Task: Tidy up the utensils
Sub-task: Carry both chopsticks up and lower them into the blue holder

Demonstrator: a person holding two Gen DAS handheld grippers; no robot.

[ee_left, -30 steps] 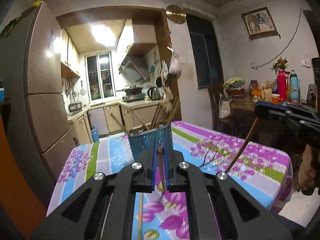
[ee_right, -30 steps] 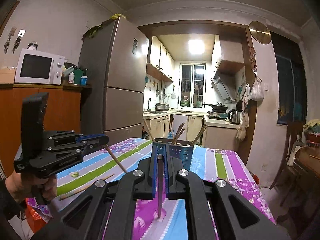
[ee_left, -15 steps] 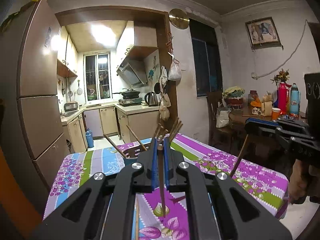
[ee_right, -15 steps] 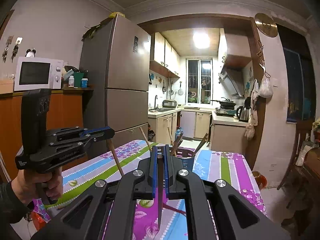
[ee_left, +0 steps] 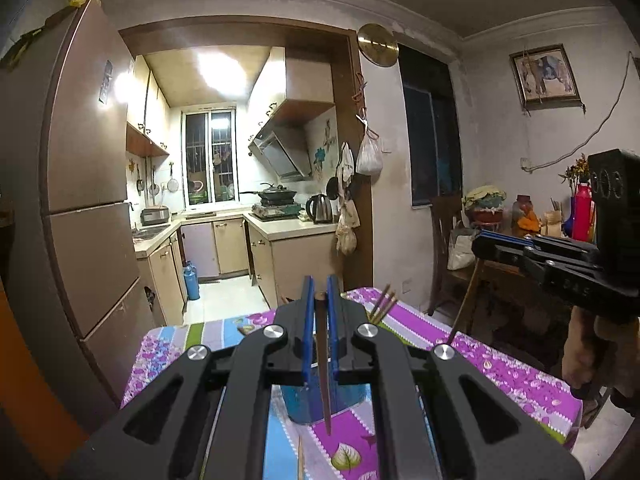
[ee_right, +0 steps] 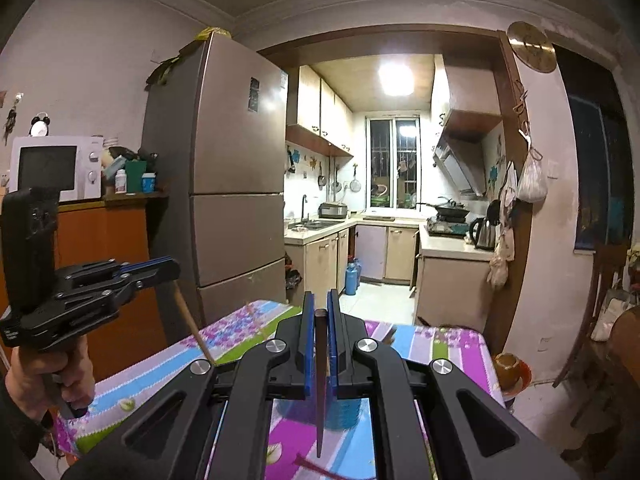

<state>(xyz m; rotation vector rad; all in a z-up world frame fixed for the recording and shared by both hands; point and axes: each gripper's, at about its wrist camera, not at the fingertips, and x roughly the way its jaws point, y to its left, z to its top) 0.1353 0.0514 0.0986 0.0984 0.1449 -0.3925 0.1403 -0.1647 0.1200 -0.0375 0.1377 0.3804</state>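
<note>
Fingers (ee_left: 307,320) of both grippers pinch chopsticks (ee_left: 325,368)

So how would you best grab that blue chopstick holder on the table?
Probably by its rim wall, coming from above on the near side. The blue holder stands upright with an open top and looks too wide to span. Its chopsticks lean out toward the far right, so the near wall seems freer.

Utensil holder (ee_left: 320,404) stands on the table (ee_left: 500,364), chopsticks (ee_left: 382,304) sticking up out of it. Fridge (ee_right: 236,184) behind table's left end, microwave (ee_right: 56,168) left of fridge on a cabinet (ee_right: 108,272). Kitchen behind the table through doorway. Loose chopstick (ee_left: 301,458) on table before the holder.
</note>
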